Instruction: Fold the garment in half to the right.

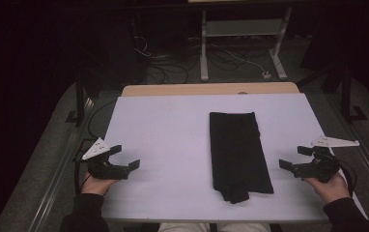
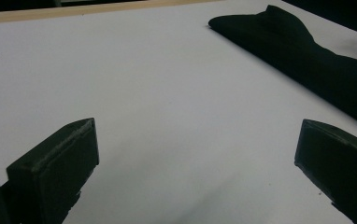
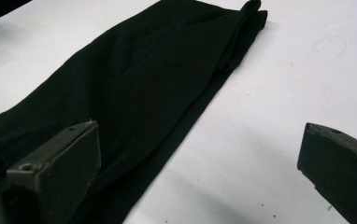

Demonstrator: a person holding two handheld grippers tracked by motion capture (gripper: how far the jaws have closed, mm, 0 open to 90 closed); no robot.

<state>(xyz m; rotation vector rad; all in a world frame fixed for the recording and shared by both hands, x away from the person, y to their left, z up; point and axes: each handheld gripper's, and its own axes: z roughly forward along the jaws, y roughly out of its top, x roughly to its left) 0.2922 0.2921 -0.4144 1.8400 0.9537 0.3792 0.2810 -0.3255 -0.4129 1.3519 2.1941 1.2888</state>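
With both grippers standing wide and empty, the left gripper [image 1: 123,158] well left of the cloth [image 1: 238,153] and the right gripper [image 1: 294,158] just right of it, I would bring each in low to a near corner and pinch all layers. The cloth lies right of the table's [image 1: 163,130] middle, its long axis near to far, ragged end nearest me.

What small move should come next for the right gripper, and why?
Probably move the right gripper inward toward the near right edge of the folded black cloth. Its jaws stand open and empty, apart from the cloth, which lies flat and untouched on the white table.
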